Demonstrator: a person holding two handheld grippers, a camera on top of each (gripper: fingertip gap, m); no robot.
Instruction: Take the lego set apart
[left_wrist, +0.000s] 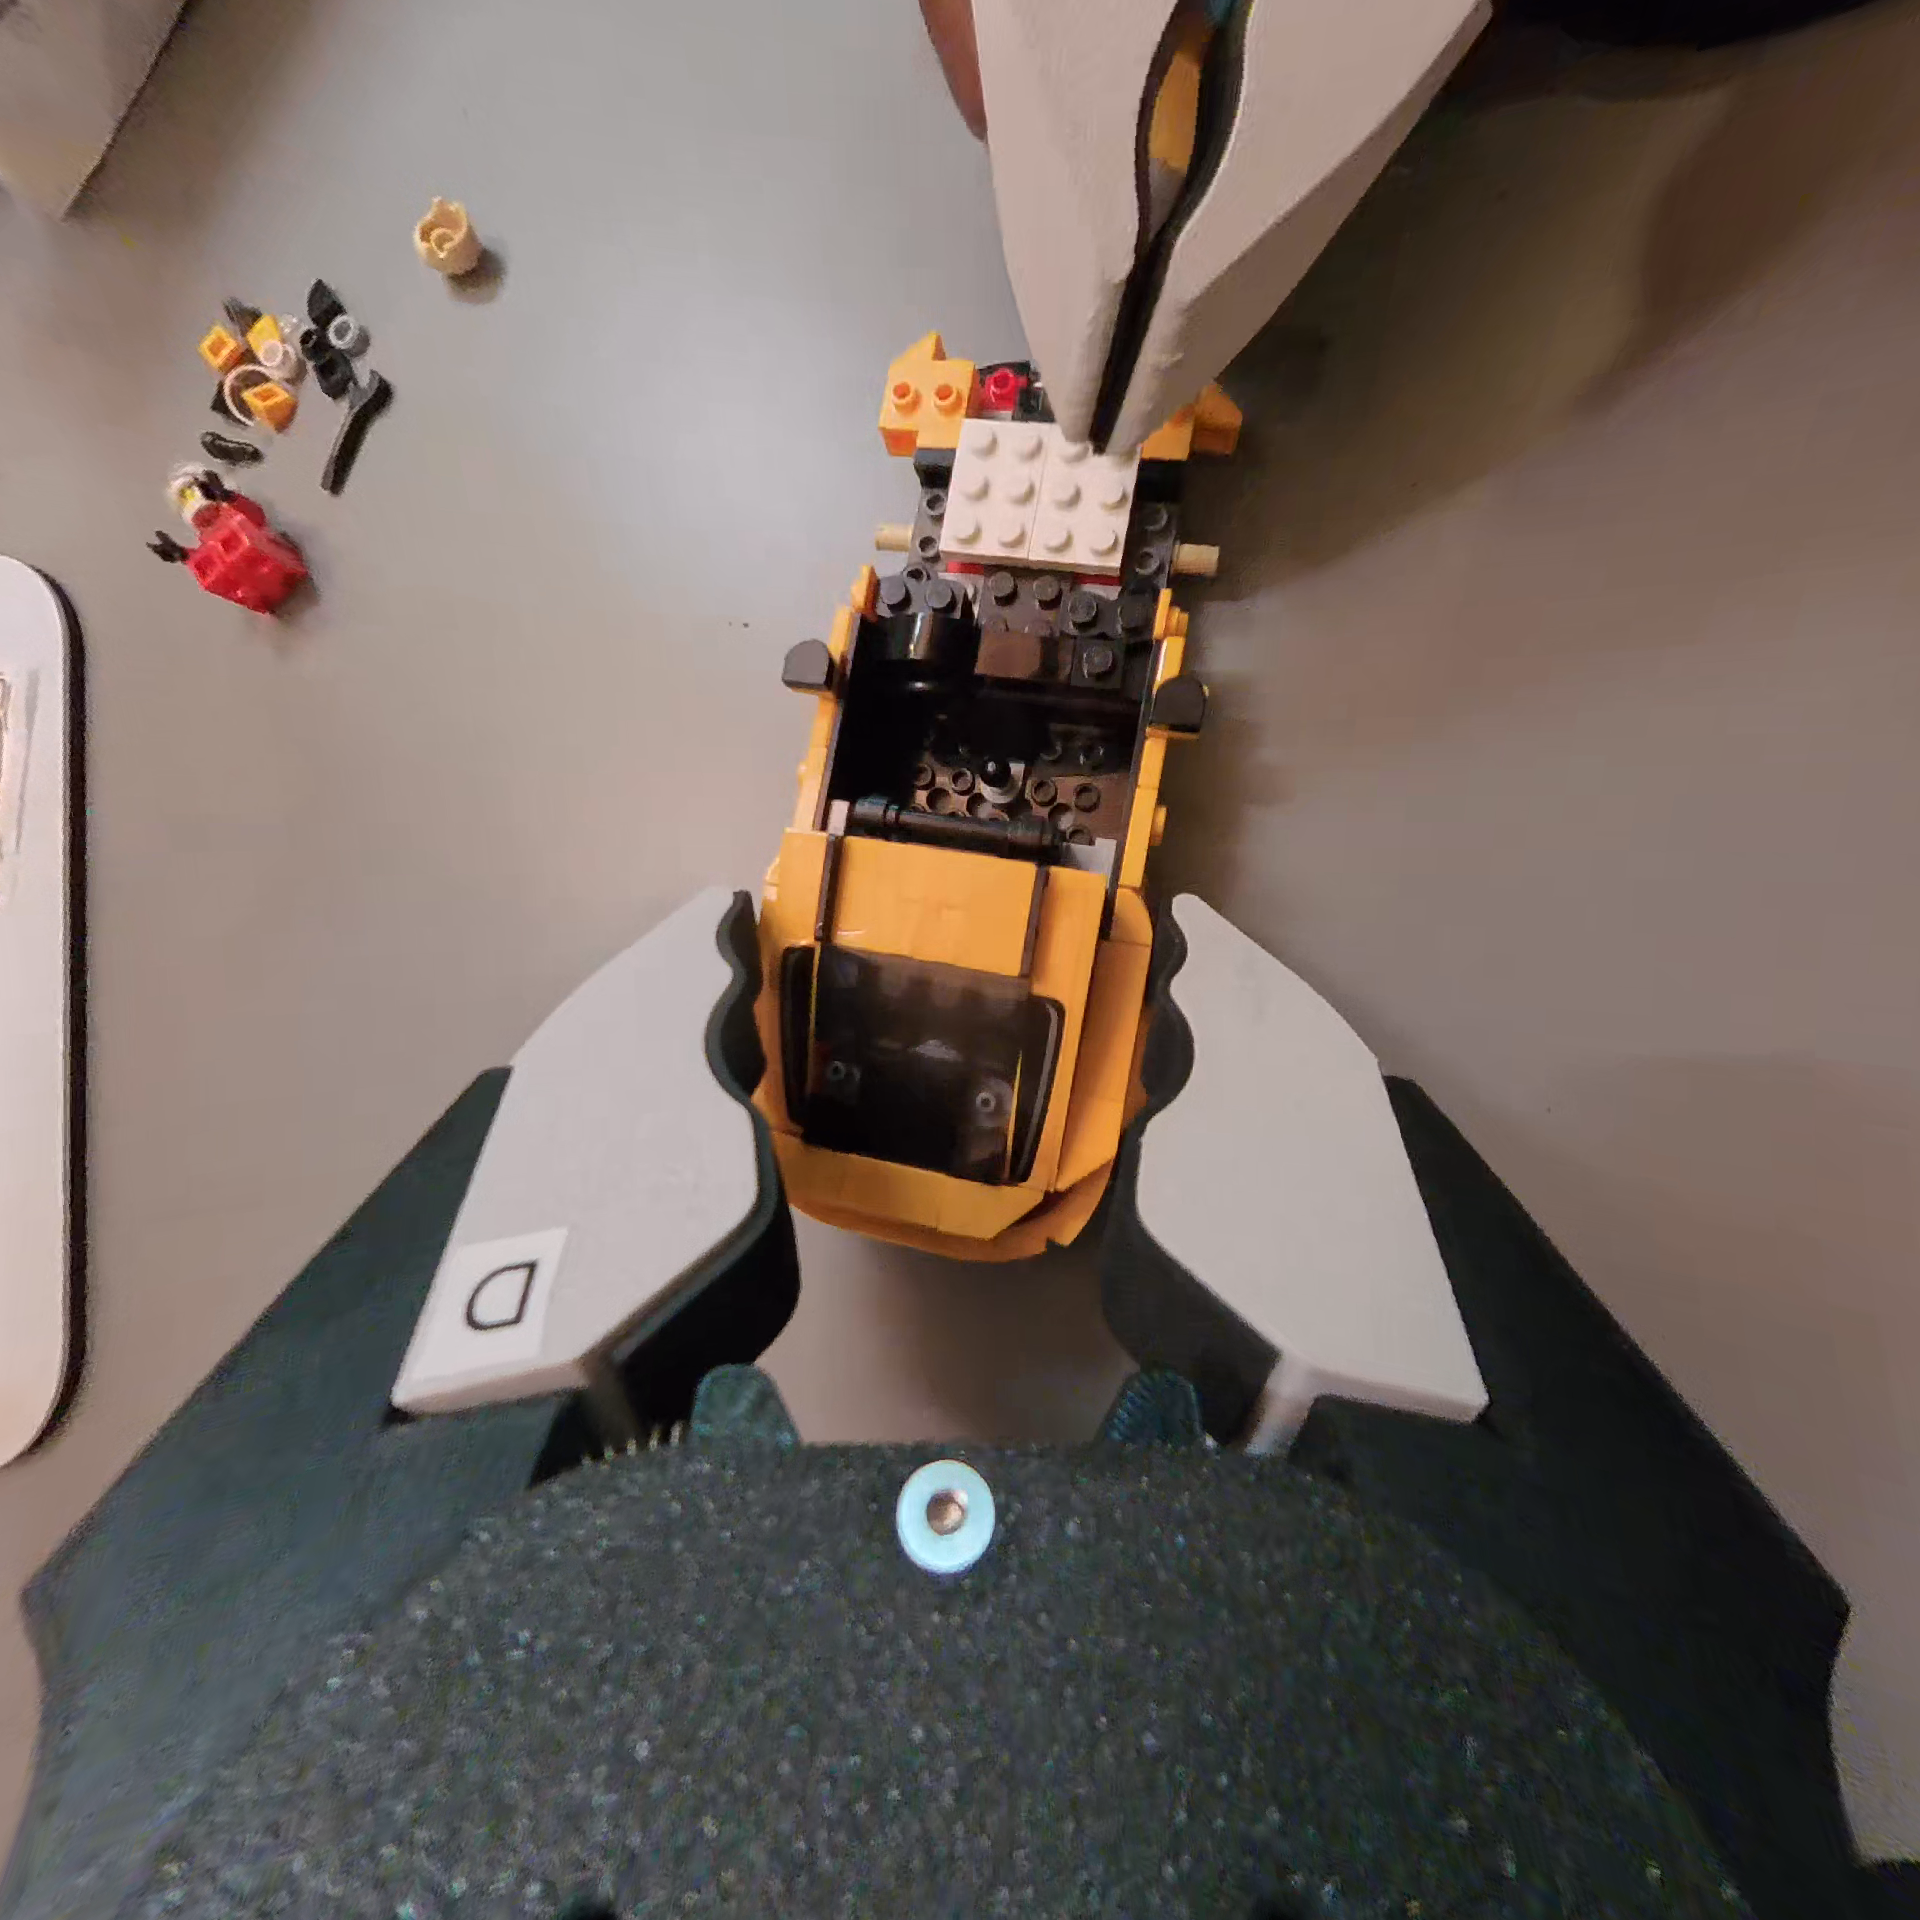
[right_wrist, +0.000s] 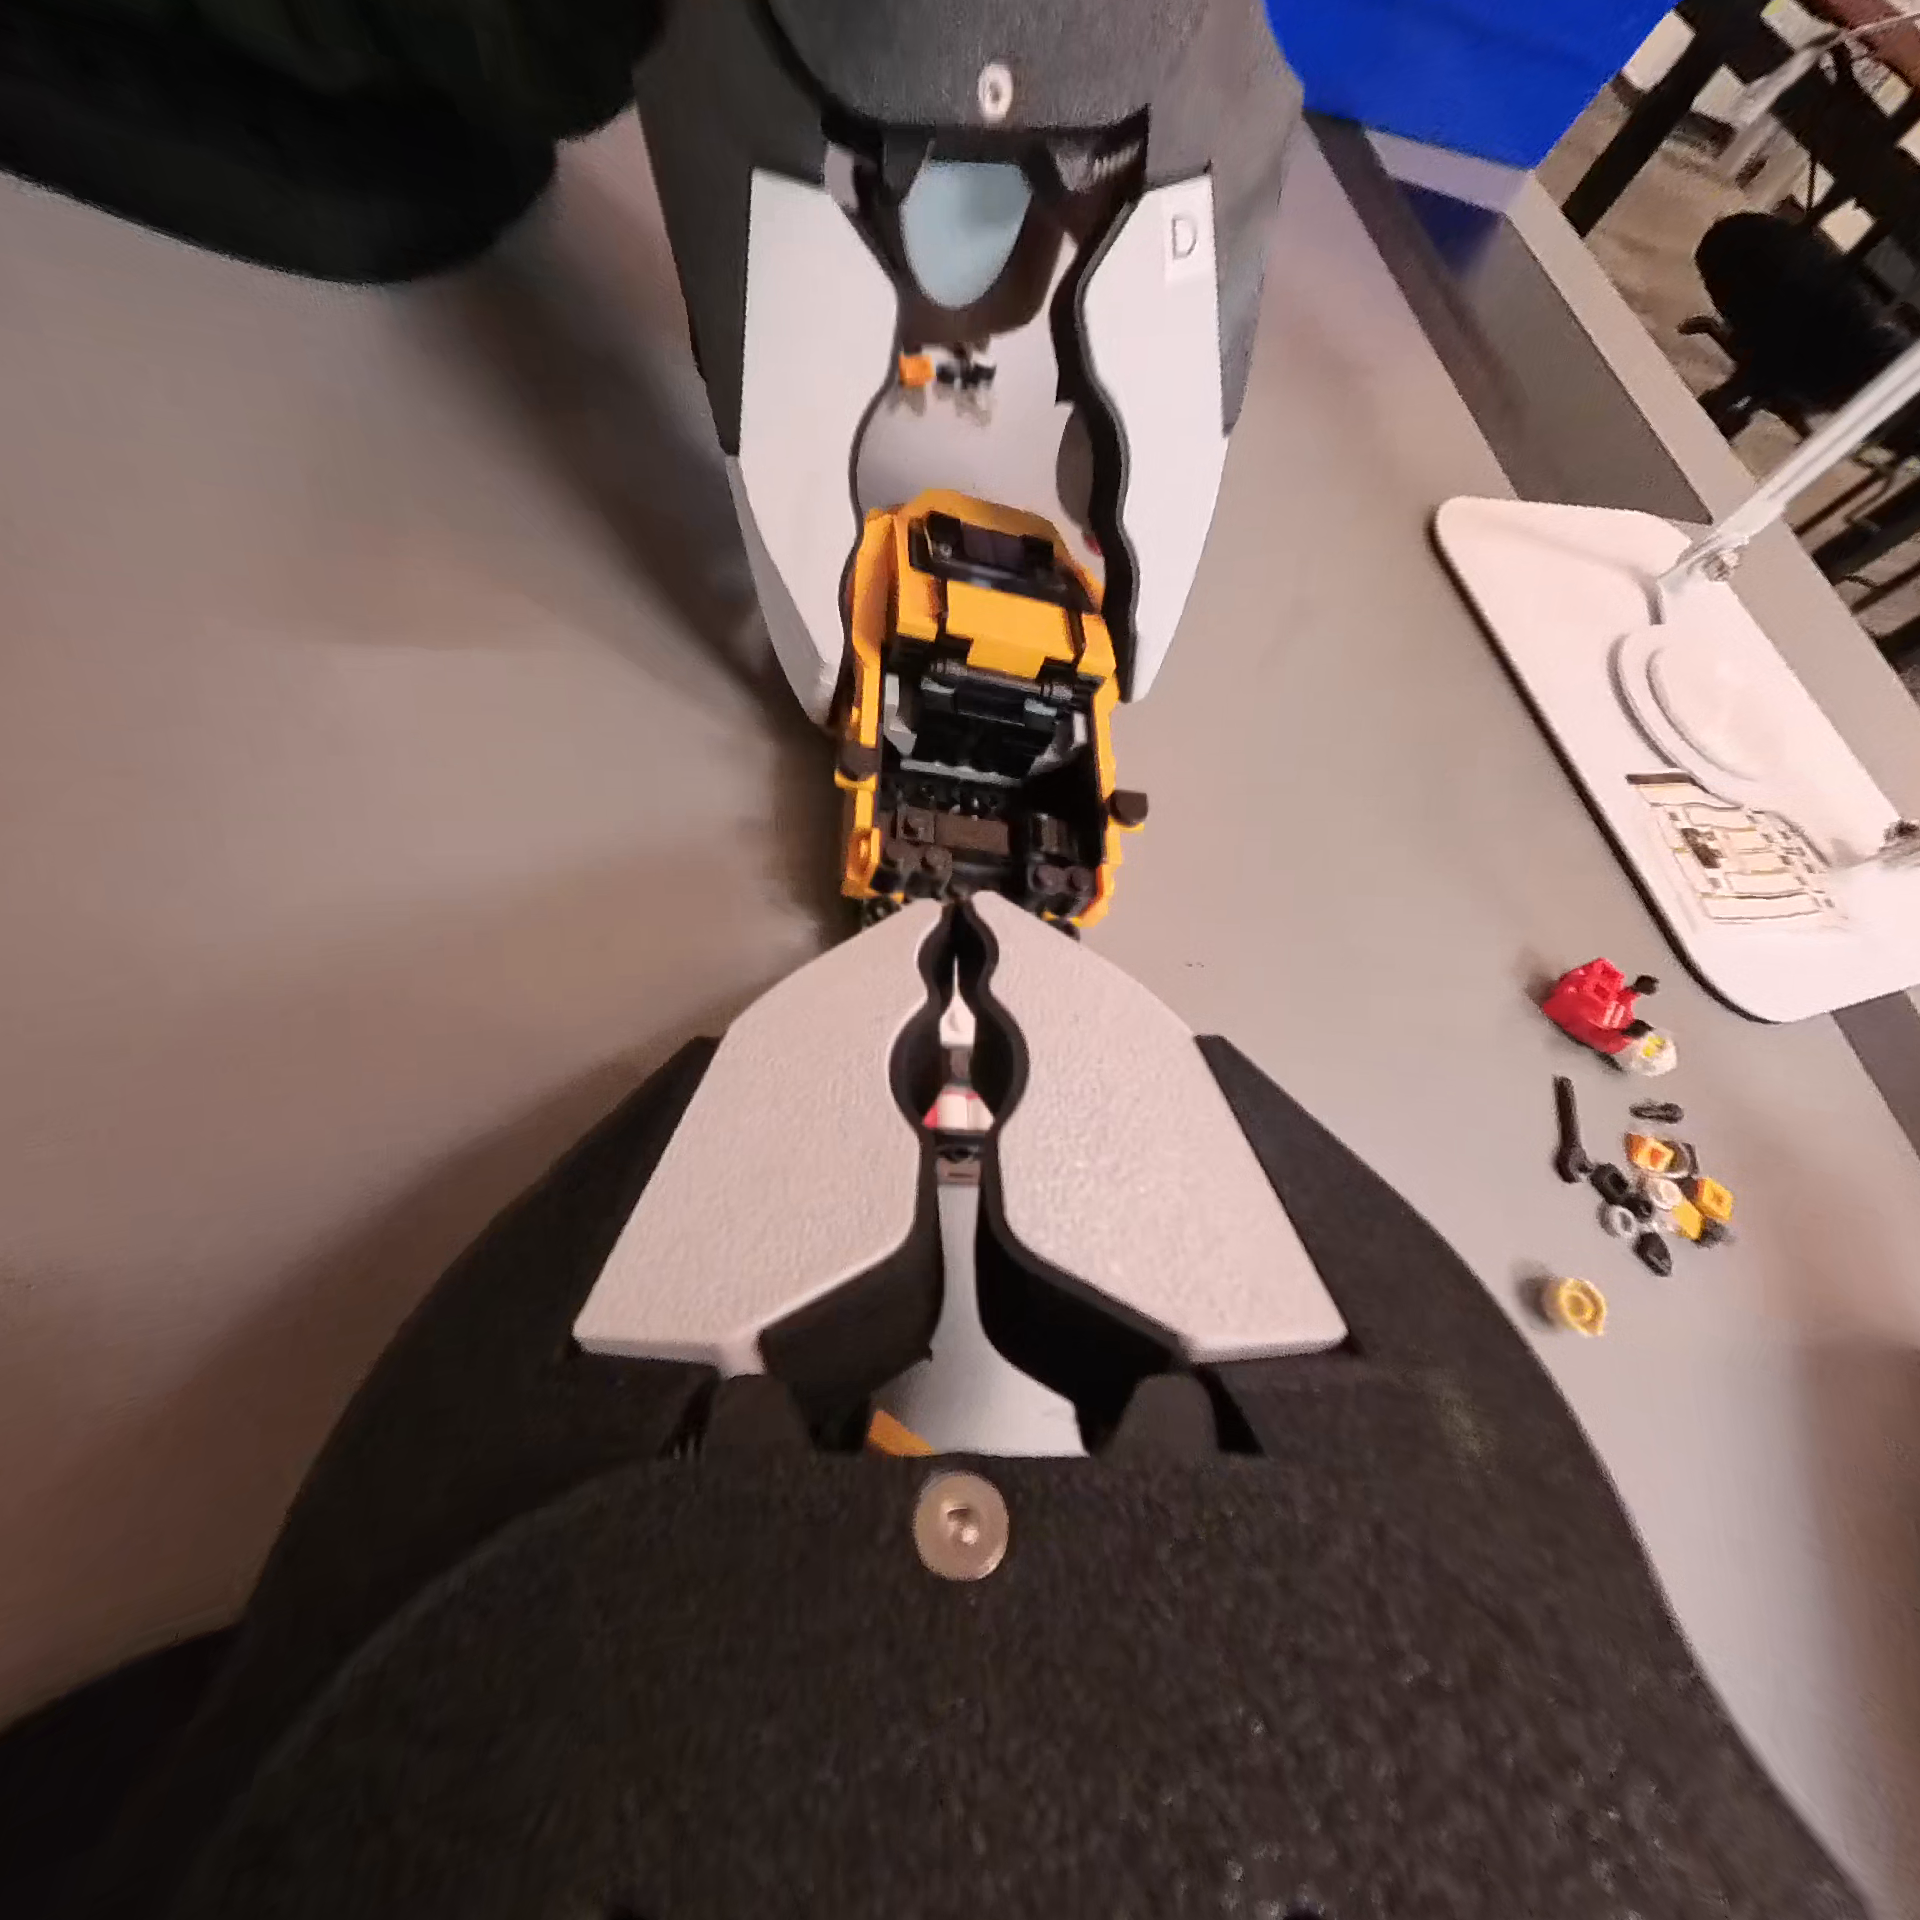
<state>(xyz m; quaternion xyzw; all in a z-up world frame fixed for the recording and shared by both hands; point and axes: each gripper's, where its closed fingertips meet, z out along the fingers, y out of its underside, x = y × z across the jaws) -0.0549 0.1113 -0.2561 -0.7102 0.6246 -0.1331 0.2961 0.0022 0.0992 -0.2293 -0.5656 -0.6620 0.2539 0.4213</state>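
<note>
Yellow lego car on grey surface, centre frame. Left gripper jaws clamp hood sides. Right gripper jaws nearly closed at 12 o'clock on grey plates. Rigid, light, snap-fit; pry plate edges.

The plastic lego car is showing glossy yellow panels on the matt grey table. Beside the car, the left gripper fingers are looking matt and grainy.

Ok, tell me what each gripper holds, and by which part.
Left gripper clamps the yellow car by the sides of its windowed end. Right gripper is shut, tips at the white plates on the other end; a grip cannot be told.
</note>
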